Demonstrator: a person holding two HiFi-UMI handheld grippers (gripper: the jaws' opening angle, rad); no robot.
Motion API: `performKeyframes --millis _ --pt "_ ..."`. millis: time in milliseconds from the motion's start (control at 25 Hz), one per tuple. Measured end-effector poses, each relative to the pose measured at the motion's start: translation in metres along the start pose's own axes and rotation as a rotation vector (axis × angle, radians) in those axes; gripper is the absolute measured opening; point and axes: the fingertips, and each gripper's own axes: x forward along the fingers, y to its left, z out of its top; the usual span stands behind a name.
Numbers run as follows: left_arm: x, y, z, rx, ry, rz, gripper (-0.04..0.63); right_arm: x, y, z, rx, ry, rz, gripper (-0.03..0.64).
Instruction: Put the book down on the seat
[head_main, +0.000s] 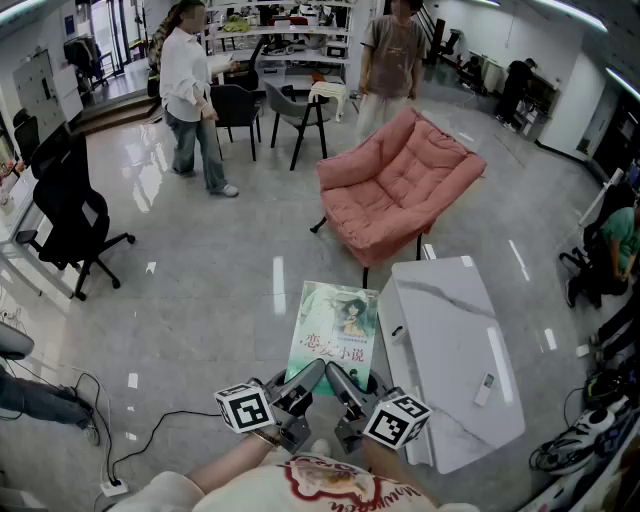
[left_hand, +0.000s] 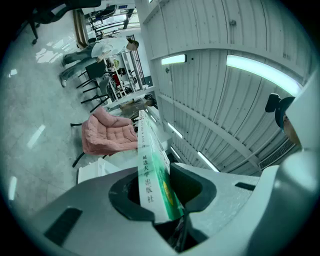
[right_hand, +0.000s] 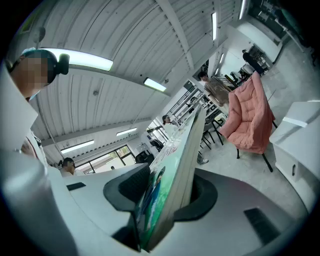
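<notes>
A green-covered book (head_main: 335, 333) is held flat in front of me, above the floor, by both grippers at its near edge. My left gripper (head_main: 312, 374) is shut on the book's near left corner; in the left gripper view its white spine (left_hand: 148, 175) stands between the dark pads. My right gripper (head_main: 338, 378) is shut on the near right corner, where the page edges (right_hand: 180, 185) run between its pads. The pink padded chair (head_main: 395, 185) stands farther ahead, its seat facing me; it also shows as the pink chair (left_hand: 107, 134) and pink chair (right_hand: 249, 116).
A white marble-look table (head_main: 448, 350) stands right of the book with a small remote (head_main: 484, 388) on it. Two people stand beyond the chair, by dark chairs (head_main: 297, 112). A black office chair (head_main: 72, 215) is at left. Cables (head_main: 150, 430) lie on the floor.
</notes>
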Motion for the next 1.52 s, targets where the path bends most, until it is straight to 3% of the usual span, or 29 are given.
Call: performKeyframes --millis 1520 --pt "-0.013 0.018 0.033 0.026 0.012 -0.049 0.098 0.036 0.010 -0.004 -0.035 -0.059 -0.018 0.146"
